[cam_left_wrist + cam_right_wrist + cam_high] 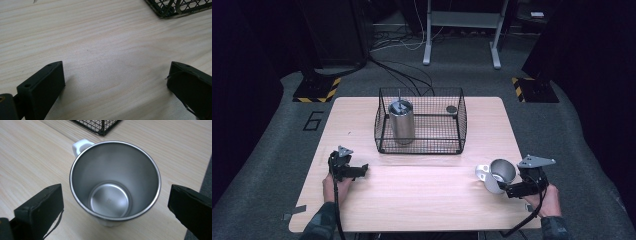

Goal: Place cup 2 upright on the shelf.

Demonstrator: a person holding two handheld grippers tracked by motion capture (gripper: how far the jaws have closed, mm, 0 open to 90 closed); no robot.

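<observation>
A steel mug (pixel 499 175) with a white handle (pixel 482 172) stands near the table's front right edge. In the right gripper view I look down into the empty mug (pixel 115 182), and its handle (pixel 80 145) points away from me. My right gripper (pixel 508 189) (pixel 115 192) is open, one jaw on each side of the mug's rim, with a gap between each jaw and the mug. Low over bare wood at the front left, my left gripper (pixel 359 171) (pixel 116 72) is open with nothing between its jaws.
A black wire basket (pixel 420 145) sits at the middle back of the wooden table (pixel 412 200). Inside it stand a tall steel tumbler (pixel 402 122) and a small dark round object (pixel 451 109). A basket corner (pixel 165 10) shows ahead of the left gripper.
</observation>
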